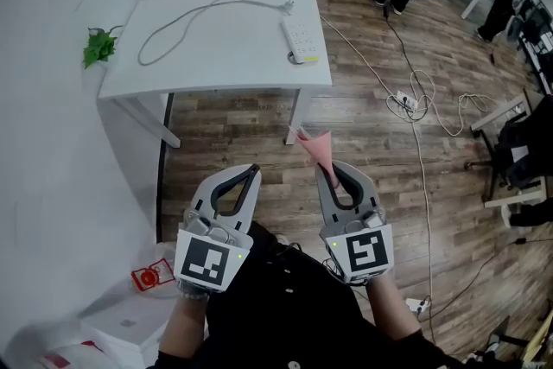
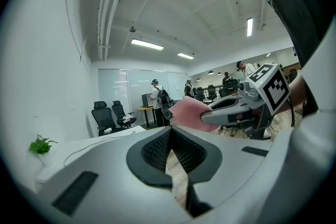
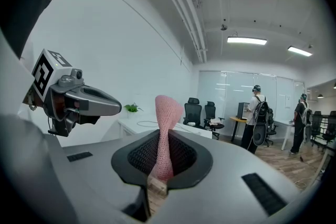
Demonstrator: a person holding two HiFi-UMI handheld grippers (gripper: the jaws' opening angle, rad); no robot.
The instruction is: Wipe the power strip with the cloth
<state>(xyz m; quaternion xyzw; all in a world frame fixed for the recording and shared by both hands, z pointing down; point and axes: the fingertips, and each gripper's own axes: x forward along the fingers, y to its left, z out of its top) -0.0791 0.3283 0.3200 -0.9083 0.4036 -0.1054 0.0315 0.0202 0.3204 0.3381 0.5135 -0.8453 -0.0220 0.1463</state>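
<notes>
The person holds both grippers side by side, near the body, jaws pointing to the far side. The left gripper (image 1: 252,171) has its jaws closed together, nothing between them. The right gripper (image 1: 326,171) (level with it) is clamped on a pink cloth (image 1: 314,147). The left forearm (image 1: 183,326) and right forearm (image 1: 390,307) reach in from the near edge.

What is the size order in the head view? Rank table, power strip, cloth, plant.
Largest: table.
The power strip, cloth and plant look alike; the cloth sits nearer the camera, in the right gripper, so unranked.
</notes>
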